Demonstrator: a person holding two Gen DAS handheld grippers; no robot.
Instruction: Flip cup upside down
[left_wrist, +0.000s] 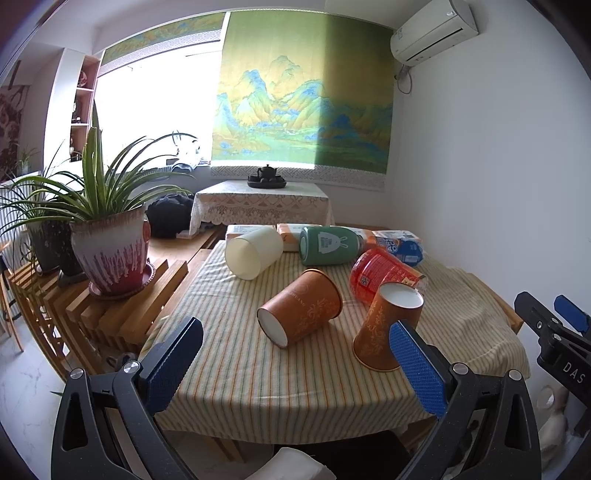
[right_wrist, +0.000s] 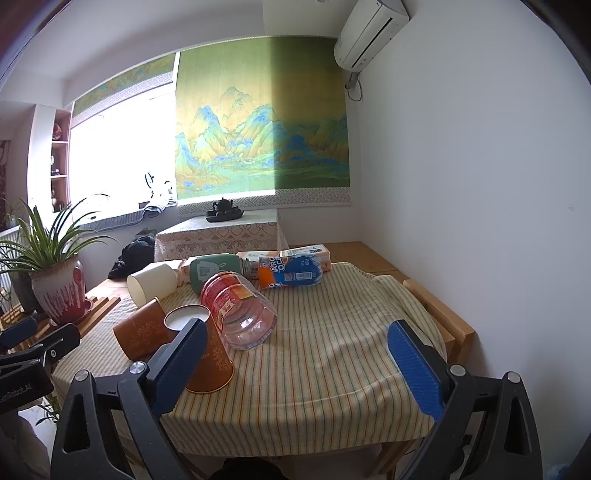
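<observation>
An orange paper cup (left_wrist: 384, 325) stands upside down, wide rim on the striped tablecloth (left_wrist: 295, 384), white base up; it also shows in the right wrist view (right_wrist: 210, 354). A second orange cup (left_wrist: 301, 312) lies on its side (right_wrist: 138, 334). A cream cup (left_wrist: 253, 251) lies on its side further back (right_wrist: 151, 284). My left gripper (left_wrist: 295, 362) is open and empty, above the table's front edge, its right finger (left_wrist: 417, 369) in front of the upturned cup. My right gripper (right_wrist: 295, 369) is open and empty; it also shows at the right edge of the left wrist view (left_wrist: 546, 317).
A green bottle (left_wrist: 328, 245), a red-labelled clear bottle (left_wrist: 384, 275) and a blue-orange bottle (right_wrist: 291, 273) lie on the cloth. Tissue packs (left_wrist: 291, 230) sit at the back. Potted plants (left_wrist: 110, 254) stand on a wooden rack to the left. A white wall is at the right.
</observation>
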